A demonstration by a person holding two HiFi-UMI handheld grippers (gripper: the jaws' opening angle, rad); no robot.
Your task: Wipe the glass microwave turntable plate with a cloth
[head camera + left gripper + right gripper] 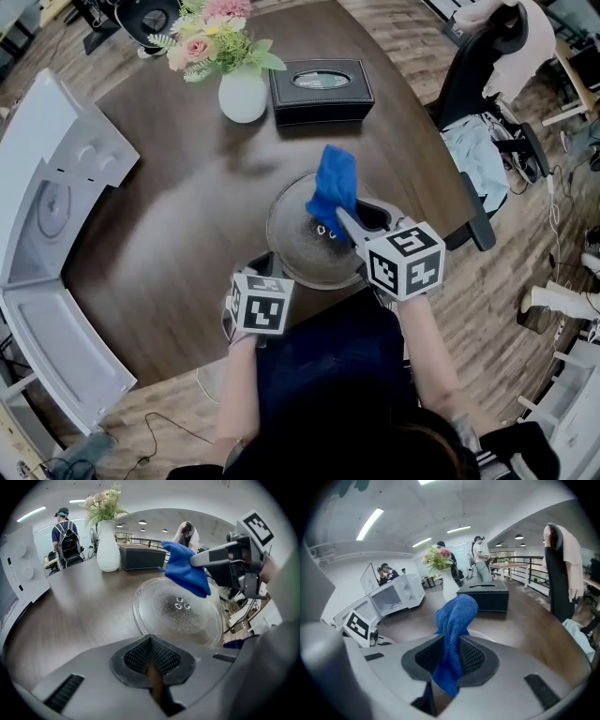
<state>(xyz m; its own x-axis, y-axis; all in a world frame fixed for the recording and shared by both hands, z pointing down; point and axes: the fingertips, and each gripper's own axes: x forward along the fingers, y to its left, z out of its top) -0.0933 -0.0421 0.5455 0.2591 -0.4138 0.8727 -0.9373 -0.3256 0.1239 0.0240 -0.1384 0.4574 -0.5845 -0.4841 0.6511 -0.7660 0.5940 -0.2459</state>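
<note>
The round glass turntable plate (300, 246) lies flat on the dark wooden table (178, 234), just in front of me. My right gripper (342, 218) is shut on a blue cloth (335, 186) and holds it bunched above the plate's far right part. In the right gripper view the cloth (454, 616) sticks up between the shut jaws of that gripper (451, 644). My left gripper (265, 270) is at the plate's near left rim. In its own view the left gripper (150, 641) has its pads together, right at the plate (178, 616); the cloth (185, 571) hangs over the glass.
A white vase of flowers (243, 94) and a black tissue box (322, 91) stand at the table's far side. A white microwave (47, 187) with its door open sits at the left. An office chair (478, 84) is at the right, off the table.
</note>
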